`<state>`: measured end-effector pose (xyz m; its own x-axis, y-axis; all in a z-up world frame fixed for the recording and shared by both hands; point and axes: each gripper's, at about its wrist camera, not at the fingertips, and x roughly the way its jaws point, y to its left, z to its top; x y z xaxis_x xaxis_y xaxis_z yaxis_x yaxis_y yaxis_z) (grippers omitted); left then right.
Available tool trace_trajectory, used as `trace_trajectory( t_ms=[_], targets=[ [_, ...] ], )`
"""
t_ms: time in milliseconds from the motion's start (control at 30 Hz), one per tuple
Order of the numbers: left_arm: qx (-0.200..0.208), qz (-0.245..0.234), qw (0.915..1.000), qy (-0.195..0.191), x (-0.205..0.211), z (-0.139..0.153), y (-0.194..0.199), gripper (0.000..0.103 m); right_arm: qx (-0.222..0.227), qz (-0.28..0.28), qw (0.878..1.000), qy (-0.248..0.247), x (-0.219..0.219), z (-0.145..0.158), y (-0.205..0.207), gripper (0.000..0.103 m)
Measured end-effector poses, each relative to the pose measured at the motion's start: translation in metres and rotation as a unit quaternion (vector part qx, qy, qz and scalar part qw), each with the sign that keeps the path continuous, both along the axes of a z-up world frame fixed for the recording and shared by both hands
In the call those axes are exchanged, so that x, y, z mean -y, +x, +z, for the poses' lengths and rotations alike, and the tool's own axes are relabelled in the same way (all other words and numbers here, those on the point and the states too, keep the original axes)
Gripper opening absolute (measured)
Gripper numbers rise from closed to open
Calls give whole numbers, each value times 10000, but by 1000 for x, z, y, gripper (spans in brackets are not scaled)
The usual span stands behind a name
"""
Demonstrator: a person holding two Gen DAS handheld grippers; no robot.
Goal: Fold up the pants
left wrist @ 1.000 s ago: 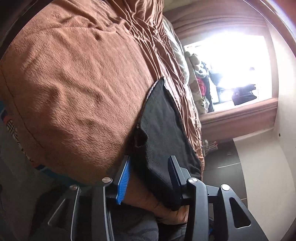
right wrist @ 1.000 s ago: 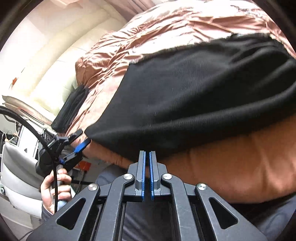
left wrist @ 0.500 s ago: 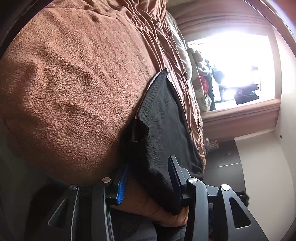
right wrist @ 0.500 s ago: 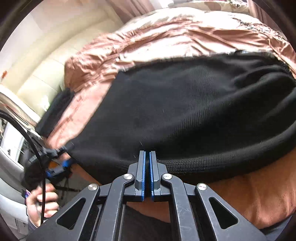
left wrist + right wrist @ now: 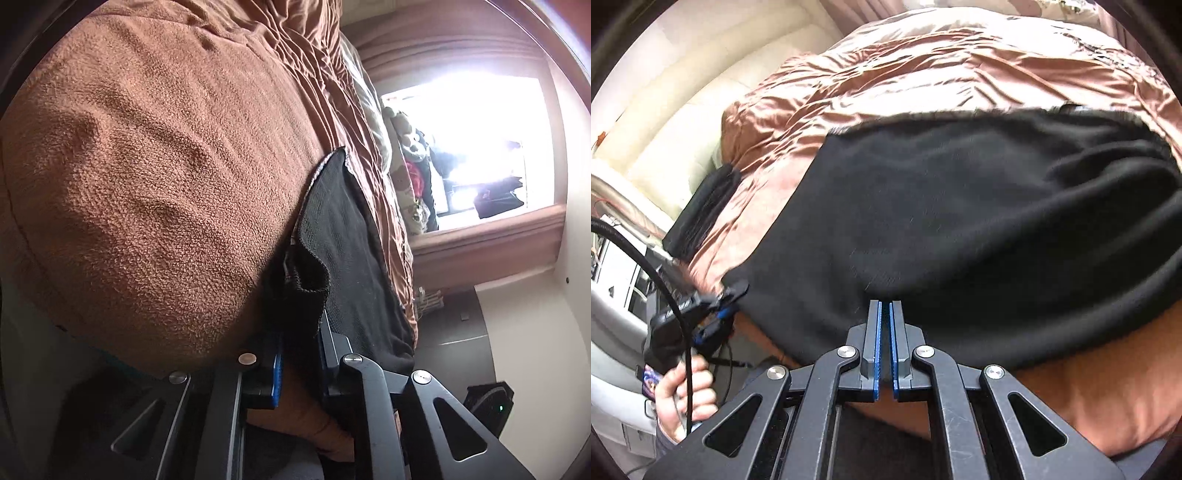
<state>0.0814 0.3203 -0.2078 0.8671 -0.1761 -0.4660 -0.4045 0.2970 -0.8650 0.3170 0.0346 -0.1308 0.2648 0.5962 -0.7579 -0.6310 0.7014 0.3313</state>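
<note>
The left tongs [image 5: 300, 354] are closing on a corner of the pants [image 5: 960, 229] at the bed [image 5: 147, 184] edge, the right tongs [image 5: 885, 332] pinch the near hem — black cloth spread flat, folding barely begun.

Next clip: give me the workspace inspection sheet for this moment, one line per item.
Surface: bed under a brown blanket, satin bedspread behind.
Job's things: black pants spread on the bed.
Clutter: dark folded item at the bed's edge; stuffed toys by the window.
Grippers: left gripper closing on a pants corner; right gripper shut at the pants' near edge, nothing seen between its pads.
Cables: black cable by the left gripper's handle.
Surroundings: bright window, cream headboard.
</note>
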Motion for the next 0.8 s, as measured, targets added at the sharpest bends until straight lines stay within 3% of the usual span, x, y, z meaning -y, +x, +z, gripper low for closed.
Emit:
trace_trajectory(
  t_ms=[333, 500, 800],
  targets=[
    [-39, 312, 9993, -187, 3, -1, -8, 15, -201, -139, 9992, -327, -24, -1, 47, 5],
    [-141, 473, 9985, -256, 5, -2, -13, 12, -391, -340, 9962, -701, -39, -21, 74, 5],
    [-270, 608, 9972, -329, 8, -4, -16, 12, -488, -521, 9935, -883, -70, -29, 126, 5]
  ],
)
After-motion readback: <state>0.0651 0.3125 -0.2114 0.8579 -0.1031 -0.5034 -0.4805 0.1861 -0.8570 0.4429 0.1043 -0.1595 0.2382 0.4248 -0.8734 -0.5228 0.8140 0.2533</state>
